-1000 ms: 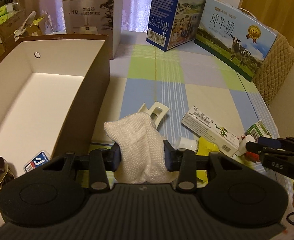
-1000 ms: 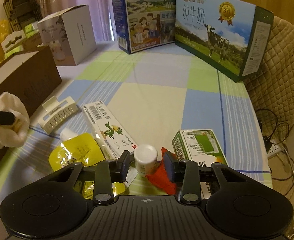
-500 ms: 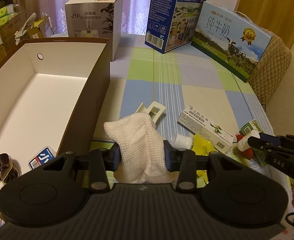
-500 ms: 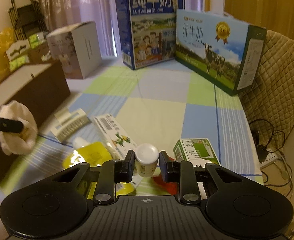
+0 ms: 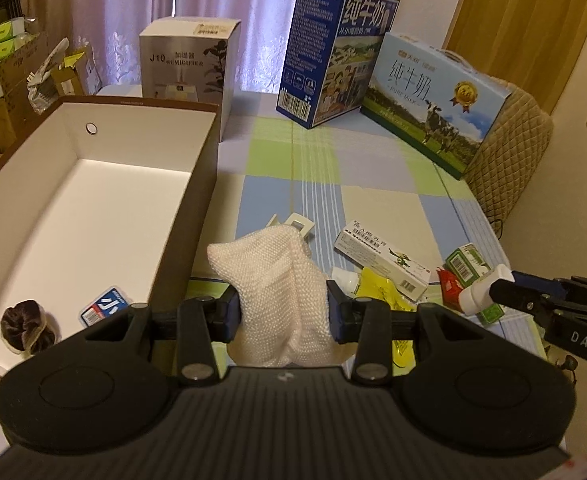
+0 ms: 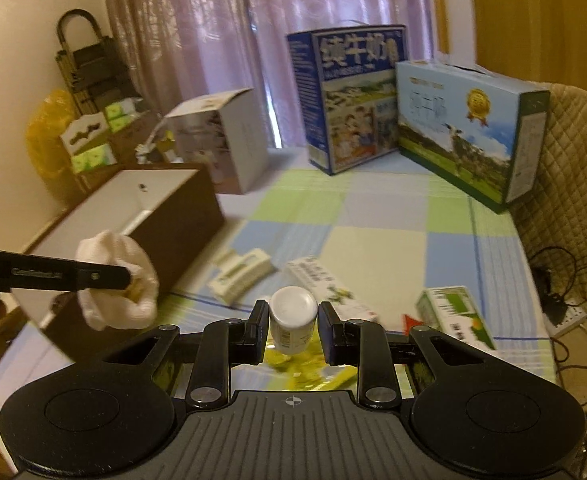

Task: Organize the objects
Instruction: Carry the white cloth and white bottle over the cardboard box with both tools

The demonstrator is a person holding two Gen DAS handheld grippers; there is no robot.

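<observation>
Both hand-held grippers raised (loaded)

Domestic room, most likely a living or bedroom. Evidence: sheer lilac curtains across a window; a soft surface under a checked blue, green and cream cloth; a beige quilted chair cover; two retail milk gift cartons; a white humidifier box; stacked green tissue packs; a floor power strip with cables.
</observation>
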